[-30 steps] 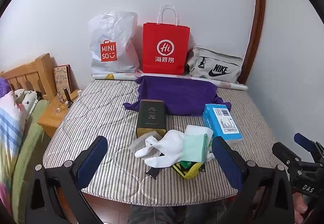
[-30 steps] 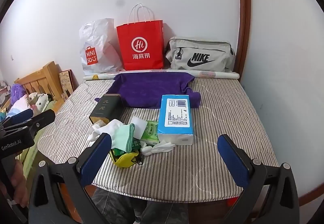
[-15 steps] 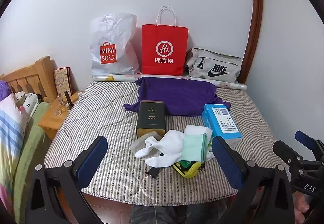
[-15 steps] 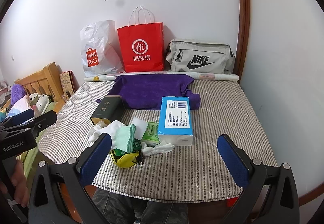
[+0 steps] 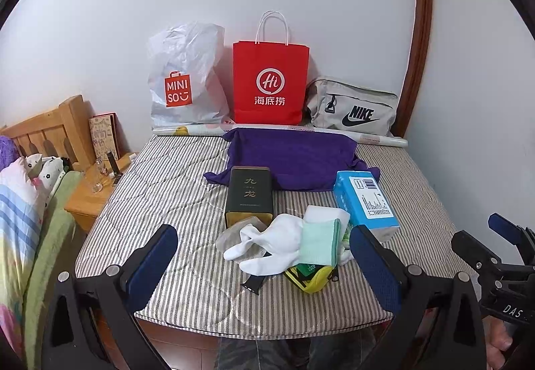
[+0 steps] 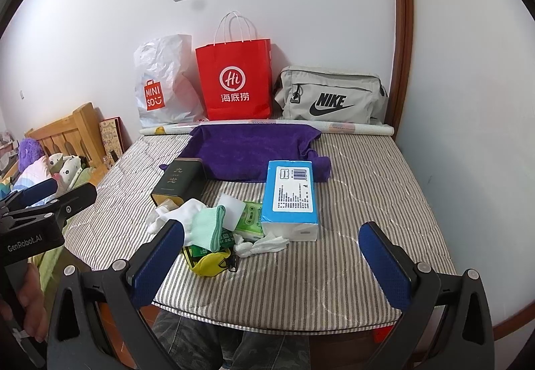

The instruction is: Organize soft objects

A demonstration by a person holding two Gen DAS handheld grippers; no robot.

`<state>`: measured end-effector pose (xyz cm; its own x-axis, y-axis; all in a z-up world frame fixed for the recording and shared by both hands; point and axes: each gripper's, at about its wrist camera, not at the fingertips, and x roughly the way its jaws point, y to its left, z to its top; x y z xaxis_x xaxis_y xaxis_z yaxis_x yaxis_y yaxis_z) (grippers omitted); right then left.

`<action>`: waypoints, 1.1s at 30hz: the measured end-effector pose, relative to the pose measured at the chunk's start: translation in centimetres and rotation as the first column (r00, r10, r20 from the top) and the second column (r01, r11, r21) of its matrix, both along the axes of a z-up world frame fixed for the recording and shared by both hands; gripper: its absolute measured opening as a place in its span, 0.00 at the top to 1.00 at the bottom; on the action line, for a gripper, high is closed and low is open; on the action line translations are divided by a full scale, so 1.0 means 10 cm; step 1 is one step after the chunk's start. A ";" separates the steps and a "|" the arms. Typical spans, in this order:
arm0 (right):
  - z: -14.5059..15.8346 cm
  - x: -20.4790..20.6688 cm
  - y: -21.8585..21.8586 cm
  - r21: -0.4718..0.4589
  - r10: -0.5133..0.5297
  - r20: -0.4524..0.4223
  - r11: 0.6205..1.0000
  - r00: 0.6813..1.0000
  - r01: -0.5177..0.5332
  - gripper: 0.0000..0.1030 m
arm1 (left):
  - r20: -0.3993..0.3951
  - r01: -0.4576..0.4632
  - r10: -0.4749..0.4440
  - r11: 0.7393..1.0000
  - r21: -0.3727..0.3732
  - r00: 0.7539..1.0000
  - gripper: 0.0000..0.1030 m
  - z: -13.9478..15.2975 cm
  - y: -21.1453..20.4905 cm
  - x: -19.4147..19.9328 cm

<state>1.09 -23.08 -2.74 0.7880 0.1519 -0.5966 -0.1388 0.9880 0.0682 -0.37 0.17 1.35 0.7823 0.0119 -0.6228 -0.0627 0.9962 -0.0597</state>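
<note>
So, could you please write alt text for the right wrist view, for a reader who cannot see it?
The open right gripper hovers above the near edge of a striped mattress, facing a pile of white socks, a mint cloth and a blue box. Behind lie a purple towel and bags against the wall.

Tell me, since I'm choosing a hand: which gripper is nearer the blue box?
Right. The blue box sits just ahead of the right gripper; the left gripper is further left, facing the socks.
</note>
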 end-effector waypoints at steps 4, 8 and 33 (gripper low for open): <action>0.00 0.00 0.00 -0.001 0.000 0.001 1.000 1.000 0.000 0.00 | 0.000 -0.001 0.001 1.000 0.002 1.000 0.00 0.01 0.00 0.00; 0.00 -0.01 0.01 -0.002 0.000 0.001 1.000 1.000 0.000 0.00 | 0.001 0.000 0.000 1.000 0.003 1.000 0.00 0.02 0.00 -0.01; 0.01 -0.03 0.01 -0.005 0.001 0.004 1.000 1.000 -0.001 0.00 | 0.002 0.002 -0.002 1.000 0.010 1.000 0.00 0.03 -0.01 -0.03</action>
<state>0.82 -22.95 -2.62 0.7903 0.1499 -0.5941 -0.1403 0.9881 0.0627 -0.69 0.04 1.66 0.7837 0.0166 -0.6210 -0.0609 0.9969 -0.0503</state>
